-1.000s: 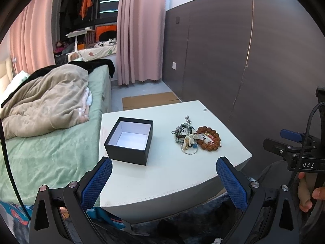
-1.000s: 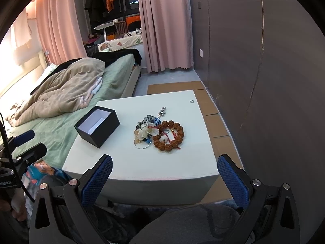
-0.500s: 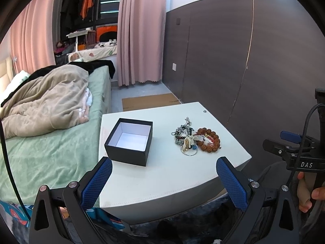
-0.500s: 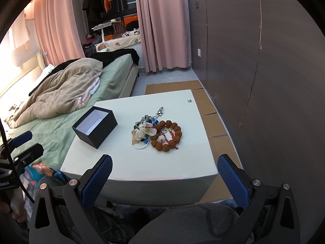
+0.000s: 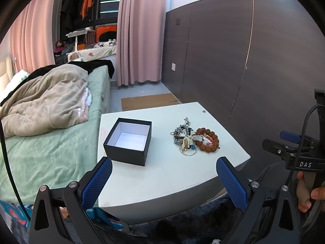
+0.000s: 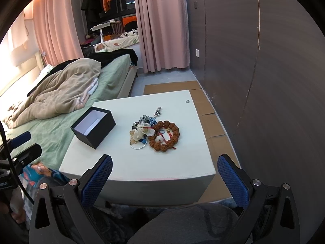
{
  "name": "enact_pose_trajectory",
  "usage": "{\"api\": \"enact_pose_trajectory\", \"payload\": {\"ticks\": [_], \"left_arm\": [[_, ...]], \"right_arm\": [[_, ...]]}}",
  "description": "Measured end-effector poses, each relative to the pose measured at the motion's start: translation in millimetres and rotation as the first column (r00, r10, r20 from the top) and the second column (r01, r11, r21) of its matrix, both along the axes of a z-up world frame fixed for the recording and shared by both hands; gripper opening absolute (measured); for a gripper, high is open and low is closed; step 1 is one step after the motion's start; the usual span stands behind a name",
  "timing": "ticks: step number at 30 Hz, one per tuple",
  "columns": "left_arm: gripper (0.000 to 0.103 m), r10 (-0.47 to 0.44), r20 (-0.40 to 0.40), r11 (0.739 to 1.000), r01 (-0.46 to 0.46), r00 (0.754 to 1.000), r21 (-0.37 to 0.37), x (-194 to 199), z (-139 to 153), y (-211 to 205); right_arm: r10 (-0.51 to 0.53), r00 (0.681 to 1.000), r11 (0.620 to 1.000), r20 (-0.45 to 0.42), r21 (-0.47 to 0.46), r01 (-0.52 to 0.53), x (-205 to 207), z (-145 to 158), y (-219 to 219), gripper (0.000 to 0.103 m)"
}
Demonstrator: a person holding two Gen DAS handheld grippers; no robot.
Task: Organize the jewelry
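On the white table (image 5: 162, 174) (image 6: 168, 162) lies a tangled pile of jewelry (image 5: 185, 137) (image 6: 143, 129), with a brown bead bracelet (image 5: 209, 140) (image 6: 165, 135) on its right side. An open black box (image 5: 129, 141) (image 6: 93, 127) with a white inside stands to the left of the pile and holds nothing. My left gripper (image 5: 163, 180) hangs open over the table's near edge, short of the box. My right gripper (image 6: 164, 179) is open too, in front of the table's near edge, and grips nothing.
A bed (image 5: 50, 142) with a green sheet and a beige blanket (image 6: 61, 93) runs along the table's left side. A dark panelled wall (image 6: 264, 81) stands close on the right. Cardboard sheets (image 6: 205, 109) lie on the floor by the wall. Pink curtains (image 5: 140, 32) hang behind.
Both grippers have eased a little toward the table, so the box and the jewelry sit slightly nearer. Neither gripper's fingers have moved.
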State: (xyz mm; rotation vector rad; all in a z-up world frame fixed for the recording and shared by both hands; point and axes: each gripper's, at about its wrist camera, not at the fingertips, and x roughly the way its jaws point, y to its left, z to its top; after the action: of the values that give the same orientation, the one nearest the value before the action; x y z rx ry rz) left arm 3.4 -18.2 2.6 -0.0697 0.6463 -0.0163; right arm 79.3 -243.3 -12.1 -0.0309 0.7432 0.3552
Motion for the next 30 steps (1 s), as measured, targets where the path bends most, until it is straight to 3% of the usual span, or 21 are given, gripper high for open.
{"api": "enact_pose_trajectory", "payload": {"ticks": [15,22,30], "left_arm": [[0.102,-0.009,0.005,1.0,0.009,1.0,0.004,2,0,4],[0.102,-0.022,-0.029,1.0,0.022,0.999,-0.01,24,-8,4],[0.102,-0.051,-0.068,0.997,0.048,0.996,-0.054,59,-20,-2]], "right_arm": [[-0.035,0.999,0.998,-0.028,-0.051,0.034,-2,-2,-7,0.103],[-0.074,0.996,0.994,-0.041,-0.082,0.071,11,1,-25,0.103],[-0.113,0.993,0.993,-0.04,-0.027,0.112,44,3,-40,0.103]]}}
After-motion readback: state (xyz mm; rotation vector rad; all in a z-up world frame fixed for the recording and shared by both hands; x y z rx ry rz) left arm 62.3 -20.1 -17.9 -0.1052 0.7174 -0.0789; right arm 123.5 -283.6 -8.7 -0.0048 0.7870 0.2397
